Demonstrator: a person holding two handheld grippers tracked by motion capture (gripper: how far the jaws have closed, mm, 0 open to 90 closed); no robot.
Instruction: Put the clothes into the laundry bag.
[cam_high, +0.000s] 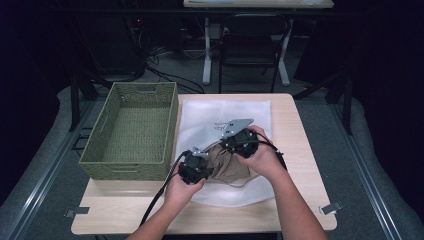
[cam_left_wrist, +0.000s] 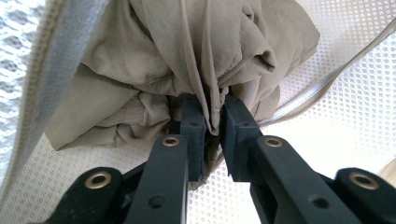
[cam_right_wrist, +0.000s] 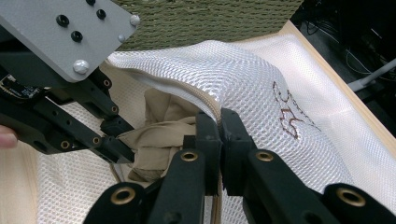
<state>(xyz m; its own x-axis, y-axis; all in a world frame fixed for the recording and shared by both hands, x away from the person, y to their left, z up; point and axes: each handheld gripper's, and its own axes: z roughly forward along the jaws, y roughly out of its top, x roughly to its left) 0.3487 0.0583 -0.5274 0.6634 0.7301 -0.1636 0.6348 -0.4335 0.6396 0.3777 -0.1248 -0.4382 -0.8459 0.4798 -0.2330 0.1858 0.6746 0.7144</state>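
**Both tongs clamped at the mouth of the mesh bag**

The desk (cam_high: 300, 150) carries a green woven basket (cam_high: 131, 131) on its left side and, just beside it, a white mesh bag (cam_high: 225, 112) spread flat over the middle. The bag's near end is lifted open, and a beige cloth (cam_left_wrist: 154, 60) sits bunched in that mouth, lying on the lower mesh layer with the bag's zipped edge running past it.

In the high view both hands meet over the cloth near the desk's front. The right tongs (cam_right_wrist: 220, 123) are closed tight on the bag's upper zipper edge, holding that flap of mesh raised above the cloth. The left tongs (cam_left_wrist: 212, 114) are closed on a gathered fold of the cloth, the fabric pinched between the two pads; the right gripper view shows them reaching in under the raised flap.

A small brown embroidered mark (cam_right_wrist: 289, 114) sits on the bag's top layer; its shape is hard to make out.
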